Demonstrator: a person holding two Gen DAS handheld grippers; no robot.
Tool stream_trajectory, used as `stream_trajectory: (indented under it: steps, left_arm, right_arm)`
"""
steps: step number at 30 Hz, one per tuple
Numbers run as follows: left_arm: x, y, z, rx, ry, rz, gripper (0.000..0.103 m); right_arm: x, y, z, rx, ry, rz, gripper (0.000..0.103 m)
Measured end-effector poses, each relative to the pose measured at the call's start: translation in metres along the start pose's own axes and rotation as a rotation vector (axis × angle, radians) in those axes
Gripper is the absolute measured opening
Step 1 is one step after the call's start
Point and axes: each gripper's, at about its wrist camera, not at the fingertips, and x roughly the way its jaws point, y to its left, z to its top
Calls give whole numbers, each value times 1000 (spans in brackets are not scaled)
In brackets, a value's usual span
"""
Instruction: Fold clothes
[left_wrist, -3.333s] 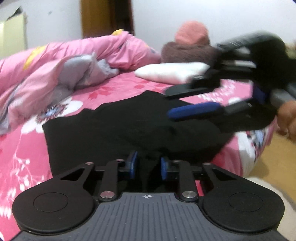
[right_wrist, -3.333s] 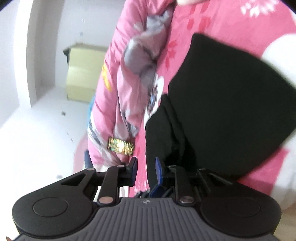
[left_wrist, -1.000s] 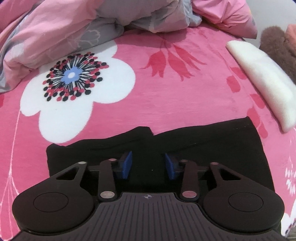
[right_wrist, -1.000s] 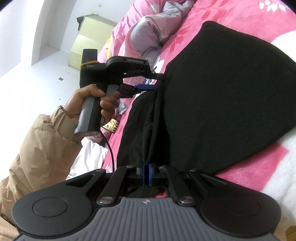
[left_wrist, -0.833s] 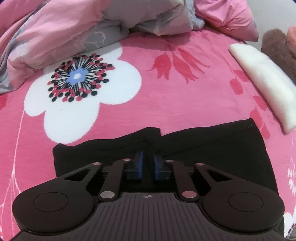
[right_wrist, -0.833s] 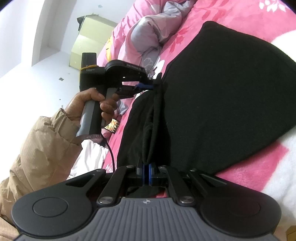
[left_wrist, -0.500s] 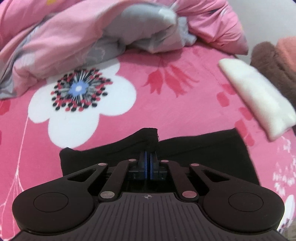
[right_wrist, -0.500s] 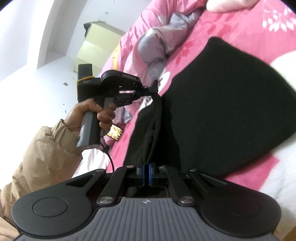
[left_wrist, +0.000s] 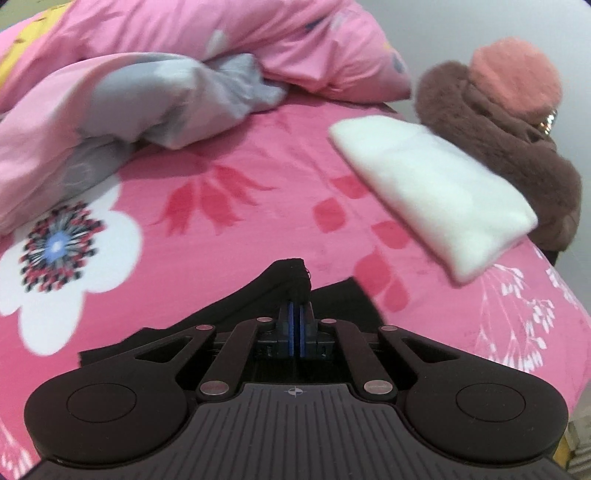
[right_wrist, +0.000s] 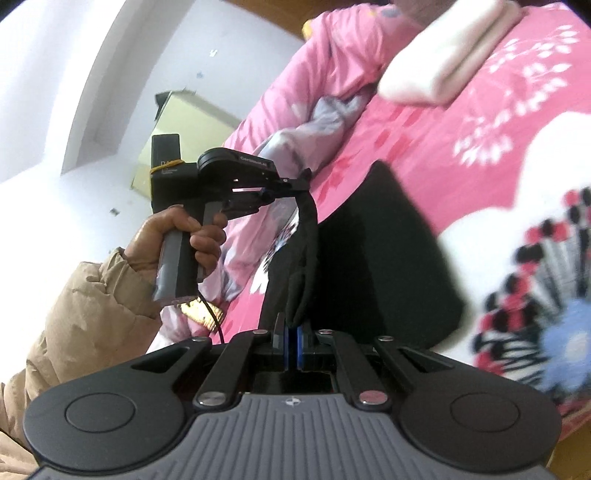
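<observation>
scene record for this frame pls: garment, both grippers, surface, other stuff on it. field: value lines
garment: black garment, one edge lifted off the bed, rest lying flat
left gripper: shut on the garment's edge
right gripper: shut on the same lifted edge
surface: pink floral blanket
other items: folded white cloth, brown fuzzy item behind it, crumpled pink and grey duvet
person: hand on left gripper's handle, tan sleeve

Small white lettering runs along the top of the left gripper (right_wrist: 291, 184) body in the right wrist view, too blurred to read; nothing else carries legible text.
</observation>
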Motion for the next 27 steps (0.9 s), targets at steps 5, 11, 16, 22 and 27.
stream_trajectory:
  steps: [5,11,16,22,27]
  left_arm:
    - [13,-16,1,24,17,-13,1]
    - [28,-34,0,52,39,-25,1]
    - [41,-45,-1,70,57,-36,1]
    - [52,-43,-6,58,49,-116,3]
    - [45,-24,-3,-57,-3,-206,19]
  right_arm:
    - [-10,-10,5,19,-15,-27,3]
    - [-19,-16,6,34,-25,-38,3]
    - [-20,-23,5,56,-24,-52,3]
    - [-23,-28,2,72,-21,-73,3]
    - [-22,-34,0,94,-18,-97,3]
